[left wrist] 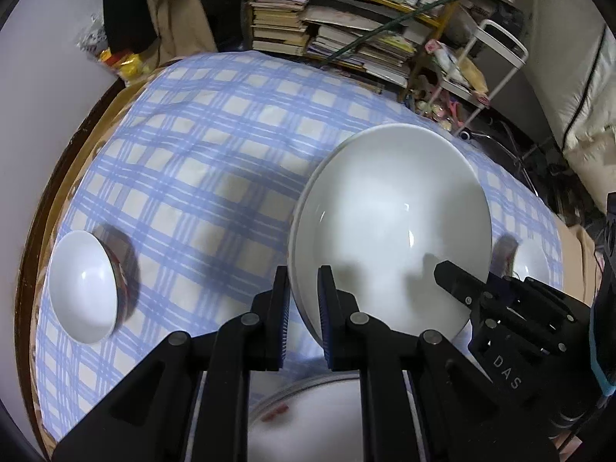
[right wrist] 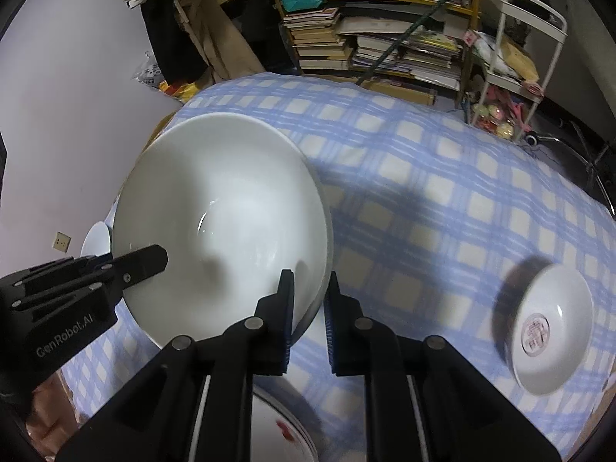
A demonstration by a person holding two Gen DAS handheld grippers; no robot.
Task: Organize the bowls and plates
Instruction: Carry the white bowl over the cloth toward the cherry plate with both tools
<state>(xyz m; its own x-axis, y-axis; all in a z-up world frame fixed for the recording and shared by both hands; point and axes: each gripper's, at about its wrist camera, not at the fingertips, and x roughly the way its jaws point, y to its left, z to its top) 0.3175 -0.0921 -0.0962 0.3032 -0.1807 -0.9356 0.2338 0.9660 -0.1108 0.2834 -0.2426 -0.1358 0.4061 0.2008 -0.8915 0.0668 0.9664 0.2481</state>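
A large white bowl (left wrist: 389, 231) (right wrist: 223, 223) is held over the checked cloth by both grippers, one on each side of its rim. My left gripper (left wrist: 304, 308) is shut on the rim nearest it, and it also shows at the left of the right wrist view (right wrist: 146, 260). My right gripper (right wrist: 310, 308) is shut on the opposite rim and appears at the right of the left wrist view (left wrist: 458, 281). Under the grippers lies a white plate (left wrist: 308, 404) (right wrist: 277, 423) with red marks, mostly hidden by the fingers.
A small white bowl with a dark outside (left wrist: 82, 288) (right wrist: 96, 238) stands at the table's left. Another small bowl with a red seal inside (right wrist: 554, 323) (left wrist: 531, 261) stands at the right. The table has a blue checked cloth (left wrist: 200, 161). Book stacks and a white cart (right wrist: 512, 77) stand beyond the far edge.
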